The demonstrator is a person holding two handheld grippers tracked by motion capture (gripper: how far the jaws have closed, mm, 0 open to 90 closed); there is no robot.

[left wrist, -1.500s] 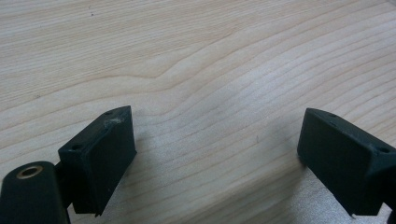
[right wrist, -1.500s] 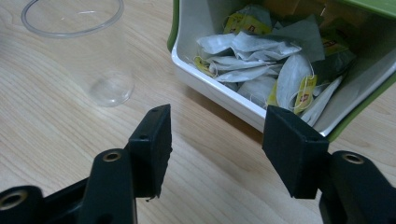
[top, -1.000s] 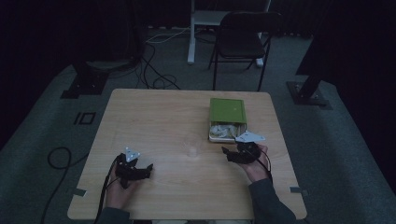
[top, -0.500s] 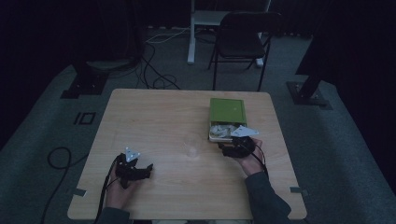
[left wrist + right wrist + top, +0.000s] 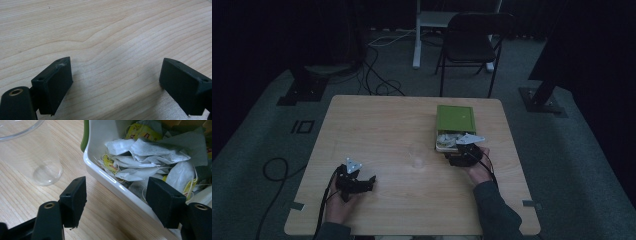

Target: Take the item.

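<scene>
Right gripper (image 5: 116, 197) reaches forward at the near rim of the one white tray (image 5: 100, 173), jaws spread wide, empty. Tea bags (image 5: 140, 152) piled inside, perhaps a dozen. One clear cup (image 5: 32, 155) beside it. Left gripper (image 5: 116, 82) rests low over the table (image 5: 377, 125), jaws apart.

The table (image 5: 105, 32) is pale wood with a smooth, matt grain. On it, the cup (image 5: 27, 152) is clear, glossy plastic. Beside the cup, the tray (image 5: 112, 182) is glossy white, its lid (image 5: 455, 118) matt green. Inside the tray, the tea bags (image 5: 142, 157) are thin, crinkled paper. Both grippers' jaws are matt black plastic.
</scene>
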